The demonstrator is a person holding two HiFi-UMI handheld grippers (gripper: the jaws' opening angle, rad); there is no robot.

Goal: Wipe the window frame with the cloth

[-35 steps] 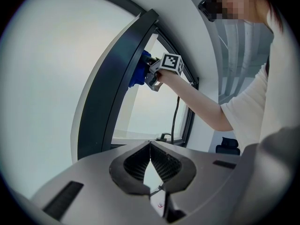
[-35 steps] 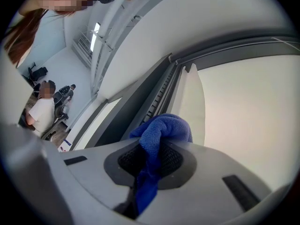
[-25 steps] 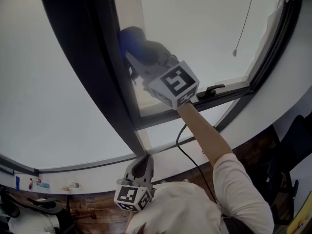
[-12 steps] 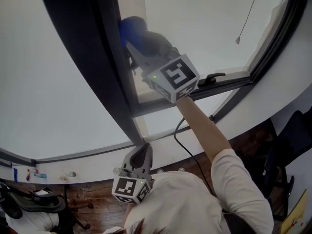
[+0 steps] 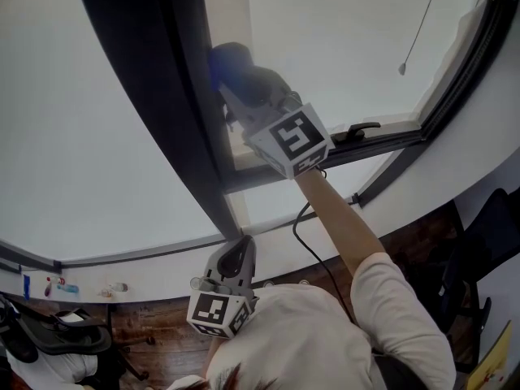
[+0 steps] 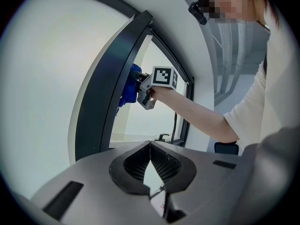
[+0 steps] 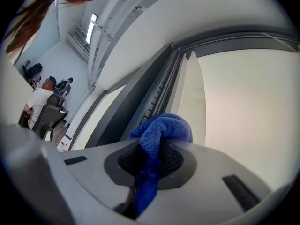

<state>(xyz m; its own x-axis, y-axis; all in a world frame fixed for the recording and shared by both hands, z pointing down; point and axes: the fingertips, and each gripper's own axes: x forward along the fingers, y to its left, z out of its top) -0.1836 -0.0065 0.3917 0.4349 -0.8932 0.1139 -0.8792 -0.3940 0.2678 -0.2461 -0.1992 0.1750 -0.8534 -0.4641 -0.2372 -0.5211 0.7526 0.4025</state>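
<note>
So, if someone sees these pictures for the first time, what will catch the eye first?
Most likely the blue cloth, pinched in the right tool and held against the dark window frame at the upper middle of the head view. Next comes the black-and-white marker cube just below it, sharp against the pale glass. The left tool sits low down, shut and empty.

You have a black window handle [image 5: 356,131] lying flat along the lower sash and a thin cord ending in a small weight [image 5: 402,69] against the pane. Below, an office chair [image 5: 53,337] stands on the wooden floor [image 5: 154,354]. A seated person [image 7: 39,101] shows far off.
</note>
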